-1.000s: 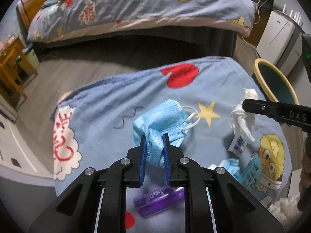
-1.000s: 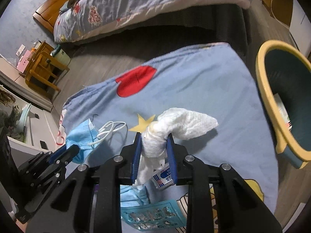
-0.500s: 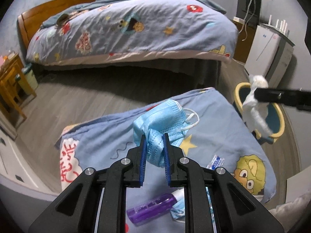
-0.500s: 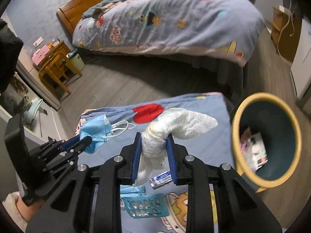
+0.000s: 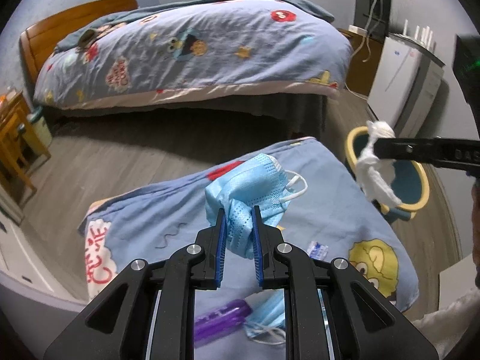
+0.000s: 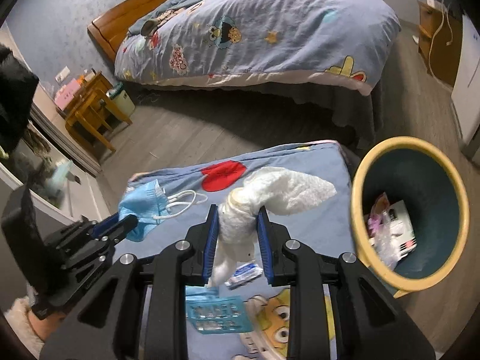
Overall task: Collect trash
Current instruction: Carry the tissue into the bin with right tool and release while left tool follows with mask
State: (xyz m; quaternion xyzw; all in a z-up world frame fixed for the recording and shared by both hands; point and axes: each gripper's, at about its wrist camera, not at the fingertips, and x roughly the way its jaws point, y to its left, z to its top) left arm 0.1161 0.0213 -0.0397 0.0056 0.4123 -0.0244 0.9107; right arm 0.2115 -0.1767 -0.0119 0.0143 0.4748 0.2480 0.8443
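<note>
Left gripper: jaws closed on a crumpled blue mask, gripped by its bunched lower fold so that the body and white ear loops stand clear above the fingers. The mask is held off the quilt, apparently to carry it without dragging.

Right gripper: jaws closed on a wad of white tissue, pinched at its thick middle. One end sticks out toward the bin and the other hangs below the fingers. The grip looks firm, though the loose tail could catch on the rim.

The bin stands on the floor just beside the quilt's right edge, open mouth toward the camera. It holds wrappers and a plastic bag already. The tissue is near the rim but not over the opening in the right wrist view; in the left wrist view it appears in front of the bin.

Left on the quilt: a purple tube, a second mask, a small sachet and a blister pack.

Judgement: both items are in transit to the bin, the tissue nearer. Release should wait until each load is over the opening. The task is partly done.
</note>
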